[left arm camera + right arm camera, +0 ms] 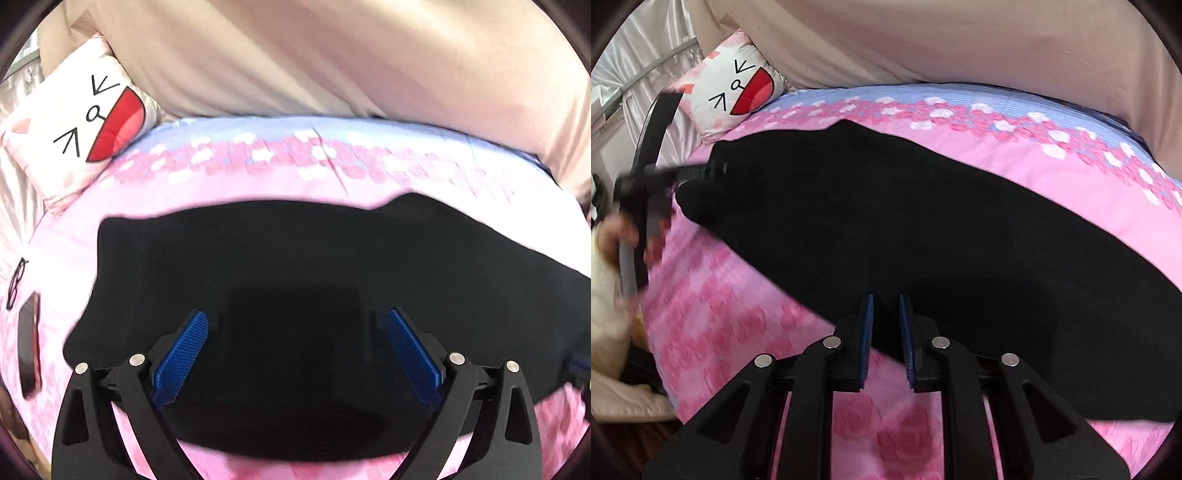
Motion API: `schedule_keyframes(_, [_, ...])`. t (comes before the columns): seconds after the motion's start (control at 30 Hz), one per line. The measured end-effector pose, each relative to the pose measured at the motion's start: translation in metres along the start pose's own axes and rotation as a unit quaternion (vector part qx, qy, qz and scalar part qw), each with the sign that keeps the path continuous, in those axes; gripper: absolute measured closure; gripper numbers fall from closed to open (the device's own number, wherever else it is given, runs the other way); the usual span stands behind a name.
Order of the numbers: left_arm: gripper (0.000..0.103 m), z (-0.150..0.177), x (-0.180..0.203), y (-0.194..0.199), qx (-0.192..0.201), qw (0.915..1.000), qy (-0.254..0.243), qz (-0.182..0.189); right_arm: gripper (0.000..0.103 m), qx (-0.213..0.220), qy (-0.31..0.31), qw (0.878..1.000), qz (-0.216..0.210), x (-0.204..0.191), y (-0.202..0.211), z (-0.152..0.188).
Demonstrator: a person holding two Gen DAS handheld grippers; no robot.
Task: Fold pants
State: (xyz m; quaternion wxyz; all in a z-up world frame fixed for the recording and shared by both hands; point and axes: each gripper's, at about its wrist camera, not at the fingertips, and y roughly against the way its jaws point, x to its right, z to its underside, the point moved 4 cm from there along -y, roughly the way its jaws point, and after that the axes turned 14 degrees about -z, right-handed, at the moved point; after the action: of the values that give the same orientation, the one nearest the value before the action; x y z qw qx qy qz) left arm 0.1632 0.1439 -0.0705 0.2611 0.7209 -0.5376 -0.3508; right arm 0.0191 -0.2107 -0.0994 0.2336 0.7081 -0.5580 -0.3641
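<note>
Black pants [295,258] lie flat on the pink flowered bedsheet [221,184]. In the left wrist view my left gripper [297,314] hovers over their middle, jaws wide open, blue pads [184,354] far apart with nothing between them. From the right wrist camera the pants [923,221] run as a long strip from upper left to lower right. My right gripper [885,299] hangs above their near edge, its jaws only a narrow gap apart, and no cloth is pinched in that gap. At the far left end of the pants a blurred hand [617,229] holds the other gripper's handle.
A white pillow with a cartoon face [85,122] [738,92] leans at the back left. Beige cloth [332,55] hangs behind the bed. Glasses [16,280] and a dark flat object [29,354] lie at the bed's left edge.
</note>
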Motion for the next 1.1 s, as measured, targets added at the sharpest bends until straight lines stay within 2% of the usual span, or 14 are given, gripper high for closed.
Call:
schedule_keyframes(0.1, [0.007, -0.006, 0.006, -0.032, -0.025, 0.9992, -0.024, -0.019, 0.068, -0.011, 0.026, 0.999, 0.017, -0.002, -0.008, 0.01])
schedule_keyframes(0.13, [0.007, -0.005, 0.009, -0.044, -0.043, 0.9985, -0.027, -0.019, 0.056, -0.011, 0.029, 0.999, 0.013, -0.004, -0.009, 0.01])
schedule_keyframes(0.2, [0.006, -0.003, 0.008, -0.051, -0.049, 0.9987, -0.015, -0.006, 0.036, -0.015, 0.041, 0.999, 0.006, -0.012, -0.009, 0.011])
schedule_keyframes(0.23, [0.006, -0.004, 0.005, -0.05, -0.046, 0.9989, -0.01, 0.0, 0.036, -0.015, 0.054, 0.998, 0.015, -0.02, -0.014, 0.01])
schedule_keyframes(0.3, [0.006, -0.004, 0.003, -0.048, -0.043, 0.999, -0.01, 0.004, 0.04, -0.027, 0.081, 0.995, 0.048, -0.024, -0.022, 0.011])
schedule_keyframes(0.43, [0.006, 0.002, -0.002, -0.043, -0.043, 0.9989, 0.0, 0.018, 0.042, -0.012, 0.063, 0.998, 0.005, -0.028, -0.013, 0.001])
schedule_keyframes(0.53, [0.006, 0.005, -0.004, -0.038, -0.042, 0.9988, 0.006, 0.025, 0.043, -0.015, 0.086, 0.996, 0.025, -0.031, -0.013, -0.002])
schedule_keyframes(0.63, [0.007, 0.007, -0.004, -0.037, -0.043, 0.9987, 0.006, 0.027, 0.052, -0.035, 0.089, 0.995, 0.038, -0.026, -0.027, -0.002])
schedule_keyframes(0.67, [0.006, 0.007, -0.004, -0.037, -0.043, 0.9987, 0.005, 0.026, 0.058, -0.03, 0.082, 0.996, 0.033, -0.024, -0.027, -0.004])
schedule_keyframes(0.73, [0.006, 0.007, -0.004, -0.035, -0.044, 0.9986, 0.007, 0.028, 0.09, -0.024, 0.061, 0.998, 0.017, -0.02, -0.024, -0.01])
schedule_keyframes(0.77, [0.007, 0.006, -0.005, -0.033, -0.041, 0.9986, 0.008, 0.031, 0.091, -0.02, 0.047, 0.999, -0.003, -0.021, -0.02, -0.013])
schedule_keyframes(0.87, [0.007, 0.006, -0.005, -0.025, -0.034, 0.9989, 0.006, 0.031, 0.096, -0.034, 0.047, 0.998, -0.002, -0.035, -0.013, -0.007])
schedule_keyframes(1.03, [0.007, 0.013, -0.004, -0.019, -0.033, 0.9991, -0.006, 0.025, 0.097, -0.067, 0.038, 0.997, -0.024, -0.041, -0.01, 0.027])
schedule_keyframes(1.1, [0.007, 0.015, -0.001, -0.018, -0.034, 0.9991, -0.011, 0.025, 0.096, -0.049, 0.033, 0.998, -0.037, -0.04, -0.004, 0.032])
